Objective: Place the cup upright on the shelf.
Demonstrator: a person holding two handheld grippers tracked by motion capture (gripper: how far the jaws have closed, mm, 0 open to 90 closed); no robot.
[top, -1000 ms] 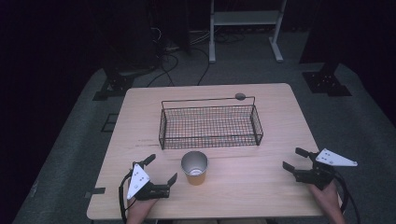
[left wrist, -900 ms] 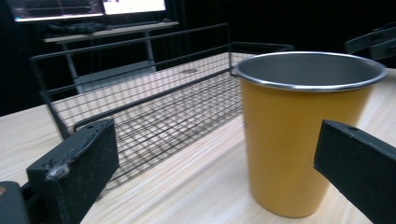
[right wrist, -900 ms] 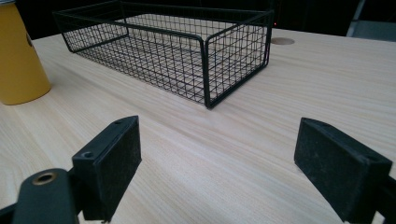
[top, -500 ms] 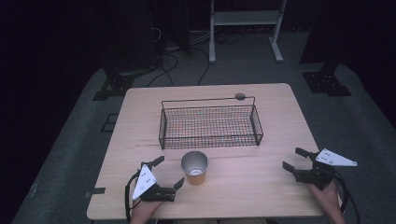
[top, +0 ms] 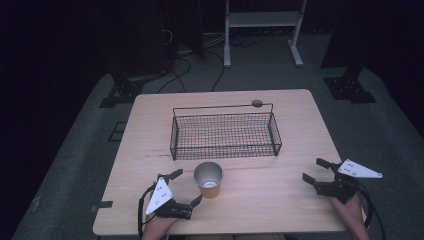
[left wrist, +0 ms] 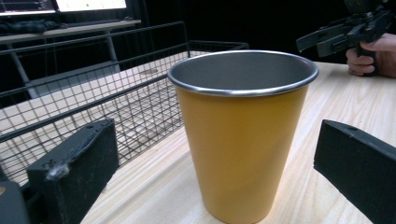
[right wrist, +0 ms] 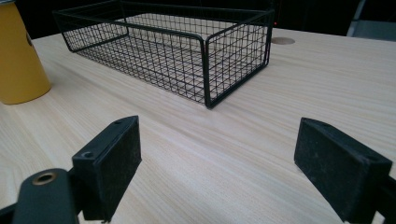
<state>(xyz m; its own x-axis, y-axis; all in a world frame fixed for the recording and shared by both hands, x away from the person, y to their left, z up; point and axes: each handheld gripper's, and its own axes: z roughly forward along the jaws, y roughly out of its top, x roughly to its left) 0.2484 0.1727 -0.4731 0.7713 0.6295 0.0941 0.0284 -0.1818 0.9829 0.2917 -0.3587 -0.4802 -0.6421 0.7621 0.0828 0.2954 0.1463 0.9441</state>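
A pale wooden table (top: 280, 200) with a light grain carries everything here. On it sits a black wire basket (top: 225, 135), long and low, set square to the table edges toward the far side. Just in front of the basket, close to its near wall and a little left of its middle, a yellow cup (top: 209, 180) with a bare metal inside stands upright, its mouth open to the ceiling. Behind the basket, near its far right corner, a small round grey disc (top: 257, 103) lies flush in the tabletop.
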